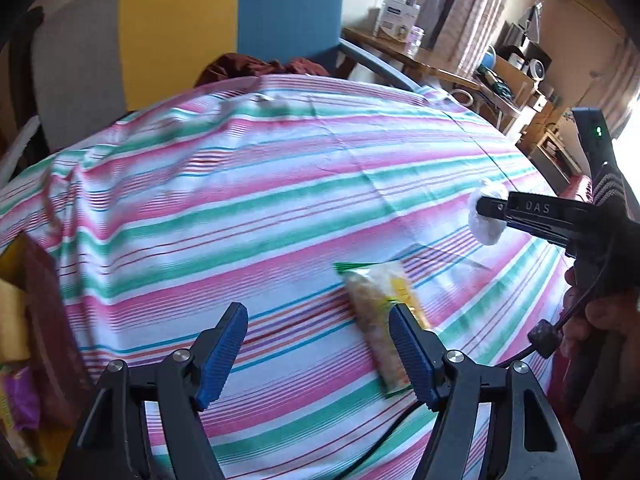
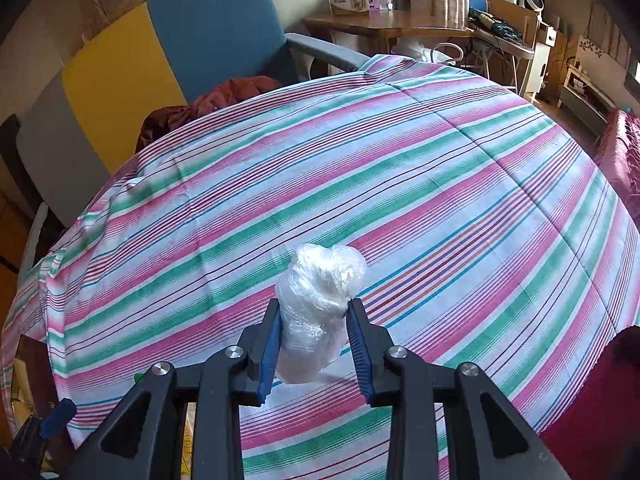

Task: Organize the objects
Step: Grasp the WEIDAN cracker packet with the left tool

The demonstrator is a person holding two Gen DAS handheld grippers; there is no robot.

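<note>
The left hand-held gripper (image 1: pixel 318 354) stands half open and empty above the desk (image 1: pixel 280 184). A snack packet (image 1: pixel 378 316) lies just right of its gap, partly behind the right finger, long axis running near to far. The right hand-held gripper (image 2: pixel 314 346) is clamped on what looks like a wad of clear plastic wrap (image 2: pixel 320 300). A striped cloth covers the desk; a blue and yellow chair (image 2: pixel 172 52) stands beyond.

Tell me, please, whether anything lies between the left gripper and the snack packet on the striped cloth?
Nothing visible does. The left gripper is open over bare striped cloth, and the snack packet lies flat by its right finger. The right gripper, shut on a plastic wad, is off to the side.
</note>
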